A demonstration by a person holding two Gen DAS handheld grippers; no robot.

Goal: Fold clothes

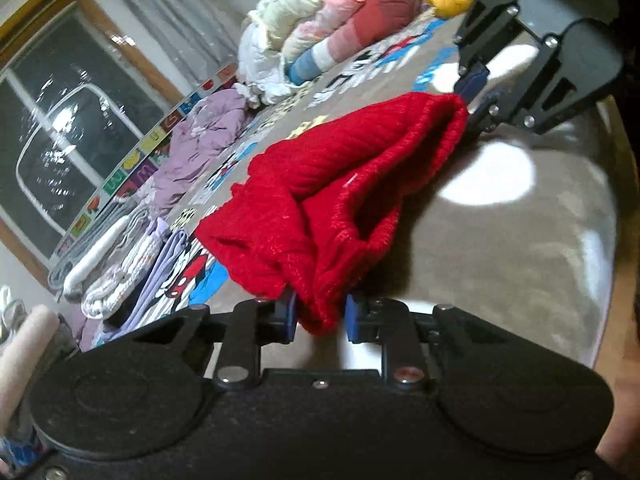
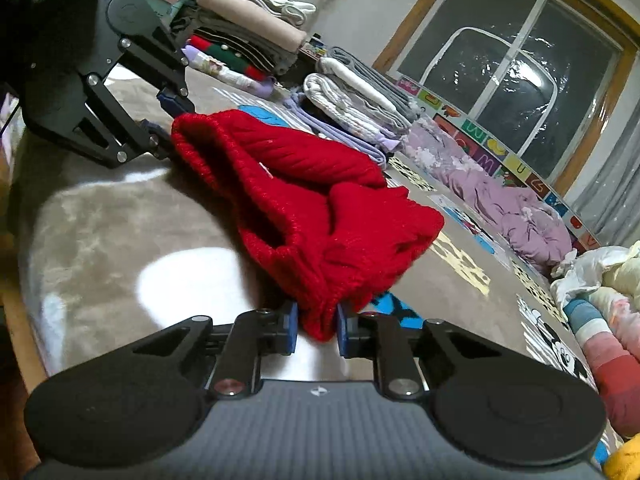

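The red knit garment (image 1: 340, 200) hung just above the grey blanket (image 1: 520, 248), its long axis running between my hands — left gripper (image 1: 320, 318) and right gripper (image 2: 316, 324) each pinched an opposite end, jaws nearly closed on wool.

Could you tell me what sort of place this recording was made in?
Most likely a room in a home, perhaps a bedroom or playroom. A cartoon-print rug covers the floor, stacks of folded clothes and a loose laundry heap sit around it, and a curtained window shows darkness outside.
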